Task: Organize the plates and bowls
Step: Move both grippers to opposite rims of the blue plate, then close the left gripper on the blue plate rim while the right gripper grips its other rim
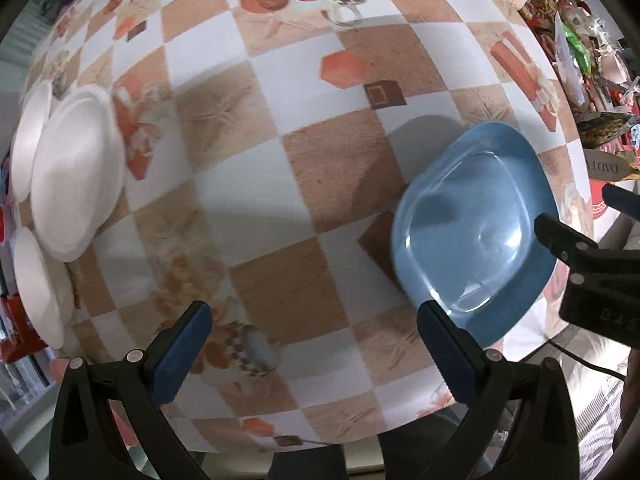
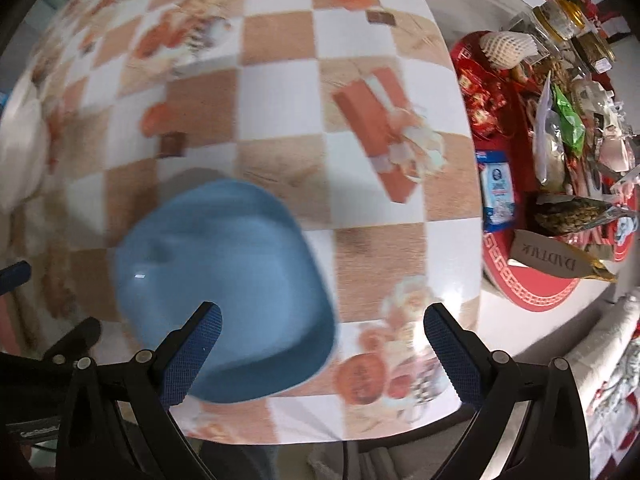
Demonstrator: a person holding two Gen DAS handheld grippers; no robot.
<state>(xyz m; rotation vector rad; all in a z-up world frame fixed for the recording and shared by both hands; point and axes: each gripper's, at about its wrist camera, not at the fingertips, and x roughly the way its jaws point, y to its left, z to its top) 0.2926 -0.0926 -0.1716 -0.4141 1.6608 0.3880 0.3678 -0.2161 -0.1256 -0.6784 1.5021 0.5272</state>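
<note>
Both the left gripper (image 1: 314, 354) and the right gripper (image 2: 322, 356) are hanging with jaws apart, gripping nothing. The rounded-square blue plastic plate (image 1: 476, 236) is lying at the desk's (image 1: 248, 200) lower right, unsorted; white round plates (image 1: 76, 172) are waiting far left, apparently ungathered.

I'm working at a dining table in someone's home: it wears a checkered tablecloth (image 1: 256, 184) printed with fruit, teacups and gift boxes. Along its far right side stands a red tray (image 2: 532, 284) heaped with snack packets, a pack of tissues (image 2: 497, 196), foam fruit netting (image 2: 506, 50) and lidded jars (image 2: 560, 20). White plates (image 1: 76, 176) and a blue bowl (image 1: 476, 232) share the tabletop, ordinary household crockery.
</note>
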